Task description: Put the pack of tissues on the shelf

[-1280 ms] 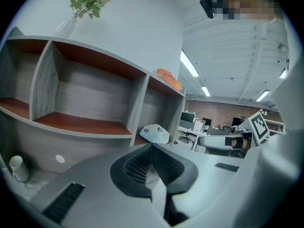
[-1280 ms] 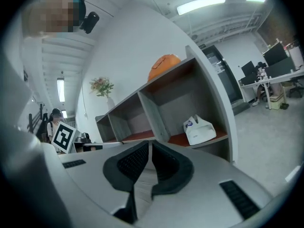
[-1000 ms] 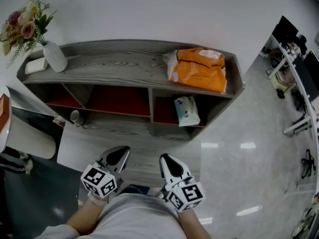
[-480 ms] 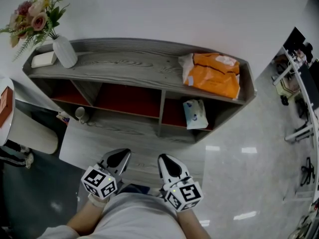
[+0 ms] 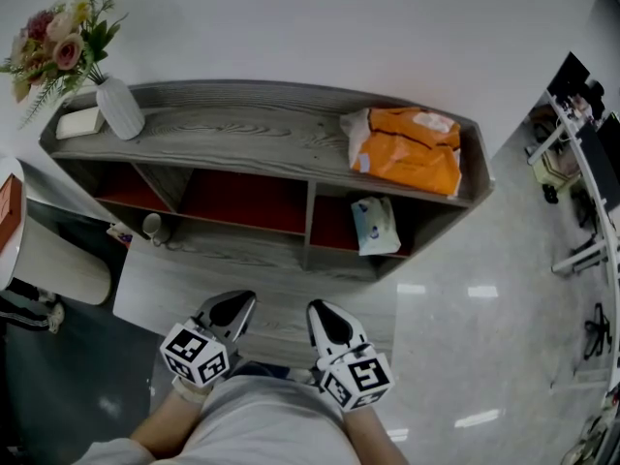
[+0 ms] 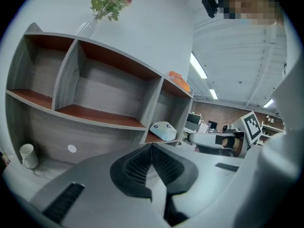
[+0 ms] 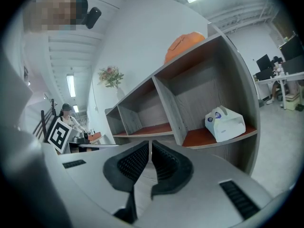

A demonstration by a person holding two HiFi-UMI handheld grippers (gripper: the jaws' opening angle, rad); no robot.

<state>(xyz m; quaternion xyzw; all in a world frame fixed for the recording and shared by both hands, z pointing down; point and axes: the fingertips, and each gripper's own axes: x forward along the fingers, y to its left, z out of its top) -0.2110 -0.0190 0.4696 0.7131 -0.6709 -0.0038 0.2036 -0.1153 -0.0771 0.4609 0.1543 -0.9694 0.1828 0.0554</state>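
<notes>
Very little is changing. We are holding the left gripper (image 5: 231, 310) and the right gripper (image 5: 327, 324) low, side by side, close to our body. Over the last second only our head view is drifting, so the shelf (image 5: 242, 134) is sliding a little to the right in the frame and then settling. Both grippers are staying closed with nothing between their jaws, as each gripper view is showing. The tissues (image 5: 374, 226) are lying in the shelf's lower right compartment, under the orange bag (image 5: 409, 151) on the top board, and they are not shifting from that spot. We are judging from this that the pack is already placed and released, with the grippers well apart from it. The task is looking finished, and we are simply standing back from the shelf.
</notes>
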